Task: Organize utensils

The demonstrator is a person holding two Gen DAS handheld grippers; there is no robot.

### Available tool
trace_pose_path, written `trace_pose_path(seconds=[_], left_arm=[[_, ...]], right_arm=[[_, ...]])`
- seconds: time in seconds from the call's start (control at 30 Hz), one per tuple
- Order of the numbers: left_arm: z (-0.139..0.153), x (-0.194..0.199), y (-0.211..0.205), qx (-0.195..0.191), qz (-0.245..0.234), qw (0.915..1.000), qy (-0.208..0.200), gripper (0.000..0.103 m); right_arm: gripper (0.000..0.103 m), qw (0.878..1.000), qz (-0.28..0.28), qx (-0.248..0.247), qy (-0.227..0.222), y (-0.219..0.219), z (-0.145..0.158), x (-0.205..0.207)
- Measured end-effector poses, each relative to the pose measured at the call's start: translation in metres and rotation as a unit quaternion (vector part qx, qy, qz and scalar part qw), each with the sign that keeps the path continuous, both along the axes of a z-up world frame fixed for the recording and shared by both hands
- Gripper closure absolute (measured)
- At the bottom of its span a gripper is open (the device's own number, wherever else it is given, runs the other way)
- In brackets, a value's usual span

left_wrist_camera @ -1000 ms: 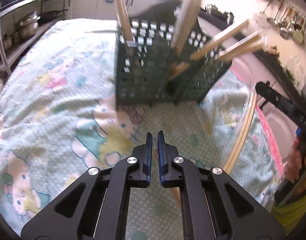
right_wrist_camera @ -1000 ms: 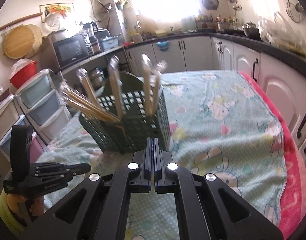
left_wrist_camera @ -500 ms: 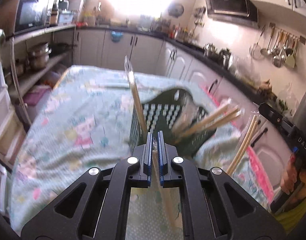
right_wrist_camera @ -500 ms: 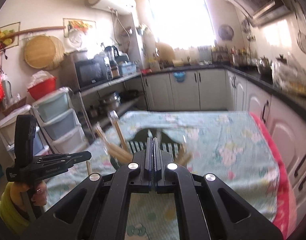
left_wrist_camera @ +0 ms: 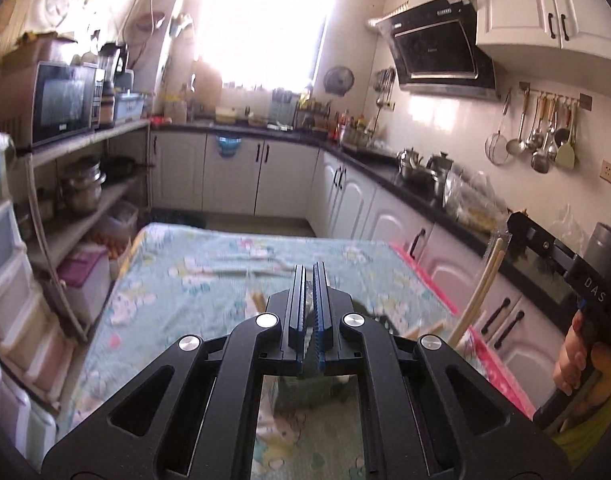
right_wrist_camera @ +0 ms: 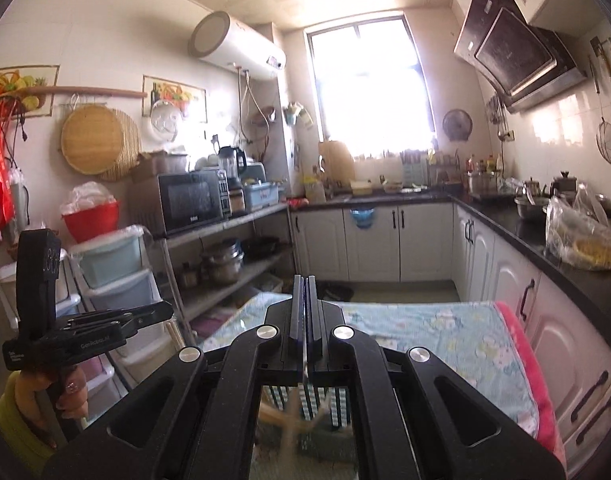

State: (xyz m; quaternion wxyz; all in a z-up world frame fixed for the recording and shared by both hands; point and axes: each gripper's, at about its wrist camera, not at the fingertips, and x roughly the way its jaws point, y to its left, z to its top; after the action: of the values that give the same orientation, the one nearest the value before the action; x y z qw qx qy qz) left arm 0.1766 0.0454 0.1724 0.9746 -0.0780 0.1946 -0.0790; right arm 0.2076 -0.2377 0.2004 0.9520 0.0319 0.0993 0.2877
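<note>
Left gripper (left_wrist_camera: pixel 309 312), lettered "GenRobot.AI", fingers nearly together on something thin, unclear; right gripper (right_wrist_camera: pixel 304 316), marked "DAS", clamps wrapped chopsticks (left_wrist_camera: pixel 481 284). Green utensil basket (right_wrist_camera: pixel 305 404) sits directly below both, on the tablecloth (left_wrist_camera: pixel 177 280).

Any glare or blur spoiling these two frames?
Left wrist: window blown out white, tablecloth around the tongs motion-smeared. Right wrist: window also overexposed, basket and chopsticks beneath the tongs blurred; fisheye bends the cabinets.
</note>
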Motion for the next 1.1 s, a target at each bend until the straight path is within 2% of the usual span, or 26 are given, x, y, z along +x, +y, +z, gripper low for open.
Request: trace_pose_path(seconds=[0.33,0.6,0.8,1.1], left_arm=[[0.042,0.018,-0.009,0.006,0.003,0.999,-0.044,0.101],[0.057,0.038,-0.018,0.002,0.006,0.998,-0.063,0.101],[0.056,0.051,-0.023,0.0,0.01,0.9977,-0.067,0.101],[0.027,0.073,-0.033,-0.004,-0.001,0.9992,-0.039,0.101]], right_arm=[[0.102,1.0,0.004,0.003,-0.02,0.012,0.028,0.024],[0.102,1.0,-0.01,0.012,-0.022,0.007,0.033,0.043],[0.102,1.0,-0.011,0.007,-0.009,0.008,0.024,0.057],[0.102,0.999,-0.016,0.001,0.038,0.009,-0.011,0.073]])
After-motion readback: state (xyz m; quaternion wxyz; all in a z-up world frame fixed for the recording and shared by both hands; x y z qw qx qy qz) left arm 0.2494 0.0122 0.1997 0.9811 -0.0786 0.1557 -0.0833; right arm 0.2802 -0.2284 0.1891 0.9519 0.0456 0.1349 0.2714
